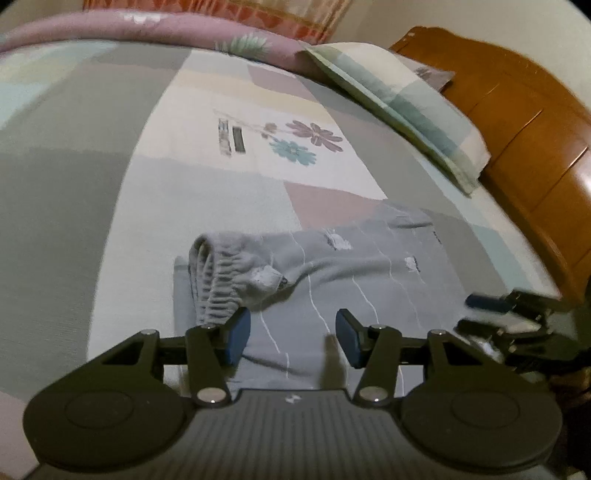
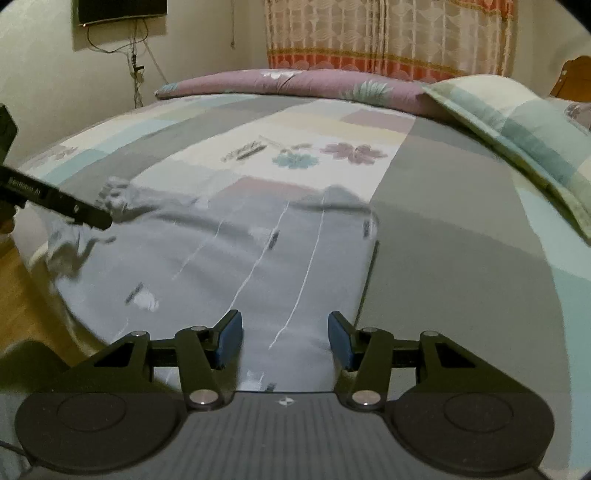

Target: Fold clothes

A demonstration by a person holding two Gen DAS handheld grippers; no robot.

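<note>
On the bed [image 1: 74, 206], whose patchwork sheet shows grey, pale blue and pink blocks and a printed flower motif, a pair of grey trousers [image 1: 354, 280] lies spread near the front edge. At the far left of the left wrist view, the sheet is bare. Further right comes the gathered elastic waistband [image 1: 218, 273], bunched and partly turned over on itself, with a small tag at its right end. The left tool [image 1: 293, 341] hovers low over the cloth just right of that waistband; its blue pads [image 1: 236, 339] stand wide apart, and nothing lies between them but flat fabric with thin white lines. The left pad sits right beside the waistband; whether it touches is unclear. At the right edge of this view the other tool shows, blurred, at the trousers' far end, with the wooden headboard [image 1: 524, 122] and a checked pillow [image 1: 406, 110] behind.

From the right wrist view, the left tool's black body [image 2: 55, 203] reaches in from the left edge over the crumpled waistband end, which is blurred there. To the right, the trousers stretch flat across the bed towards the camera. The right tool [image 2: 286, 339] is poised above the near end of the cloth, pads wide apart and gripping nothing. Right of the trousers' straight edge lies bare grey sheet, then the pillow. Behind run a purple rolled quilt [image 2: 295, 83] and a patterned curtain [image 2: 388, 33].
</note>
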